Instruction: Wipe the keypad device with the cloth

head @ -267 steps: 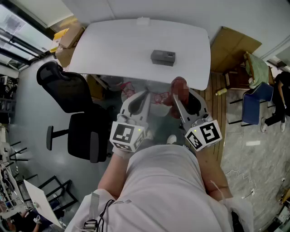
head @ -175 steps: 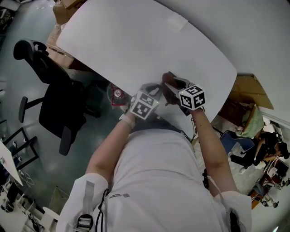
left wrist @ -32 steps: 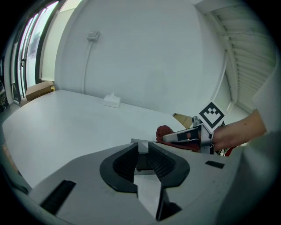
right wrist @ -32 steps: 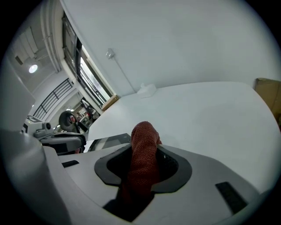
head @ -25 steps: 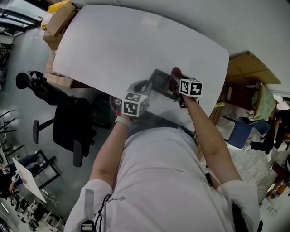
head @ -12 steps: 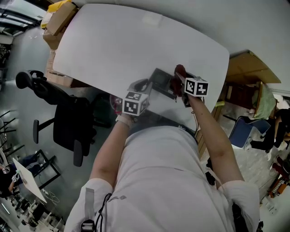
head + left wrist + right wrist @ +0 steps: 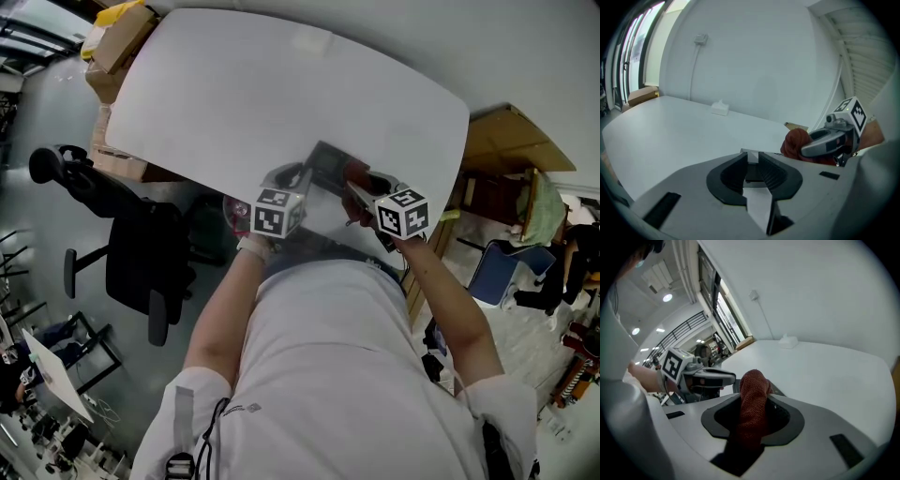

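**Editor:** Where is the keypad device (image 7: 327, 166)?

**Photographer:** At the near edge of the white table (image 7: 272, 89). The left gripper (image 7: 752, 155) has its jaws clamped on one end.

**Editor:** And the right gripper (image 7: 753, 398)?

**Photographer:** At the same table edge, further toward its right end. Its jaws are closed on a bunched red cloth (image 7: 752, 380) that pokes out past the tips. I can't tell if the cloth meets the device.

**Editor:** Anything else?

**Photographer:** A small white box (image 7: 720, 108) on the table's far side.
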A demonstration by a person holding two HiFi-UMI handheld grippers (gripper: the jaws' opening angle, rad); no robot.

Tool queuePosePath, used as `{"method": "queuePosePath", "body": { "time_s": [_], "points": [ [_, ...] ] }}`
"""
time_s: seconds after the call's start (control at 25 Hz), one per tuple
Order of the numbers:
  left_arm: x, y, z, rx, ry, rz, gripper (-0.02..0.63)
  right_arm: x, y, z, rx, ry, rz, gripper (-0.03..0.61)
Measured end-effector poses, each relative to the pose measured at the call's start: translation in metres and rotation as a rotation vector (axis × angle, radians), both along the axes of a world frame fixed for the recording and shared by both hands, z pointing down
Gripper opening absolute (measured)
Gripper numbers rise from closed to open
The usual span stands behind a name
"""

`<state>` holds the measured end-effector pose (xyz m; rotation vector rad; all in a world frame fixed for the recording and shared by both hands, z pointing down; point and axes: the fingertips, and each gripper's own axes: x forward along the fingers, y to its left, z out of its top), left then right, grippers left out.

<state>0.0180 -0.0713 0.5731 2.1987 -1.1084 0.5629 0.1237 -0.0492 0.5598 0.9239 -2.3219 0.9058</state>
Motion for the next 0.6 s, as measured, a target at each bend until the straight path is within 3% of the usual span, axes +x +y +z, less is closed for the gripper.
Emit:
{"method": "queuePosePath", "body": {
  "time_s": [0.12,0.44,0.6],
  "points": [
    [0.001,0.000,-0.001,-0.003,0.000,-0.003,0.077,-0.014,0.006,0.009,0.012,0.048,-0.044,0.130],
    [-0.001,0.000,-0.001,-0.009,-0.001,-0.007,0.077,-0.028,-0.012,0.021,-0.035,0.117,-0.009,0.130],
    [-0.002,-0.001,0.003,-0.011,0.006,-0.012,0.077,-0.035,-0.016,0.024,-0.044,0.171,-0.037,0.130]
  ]
}}
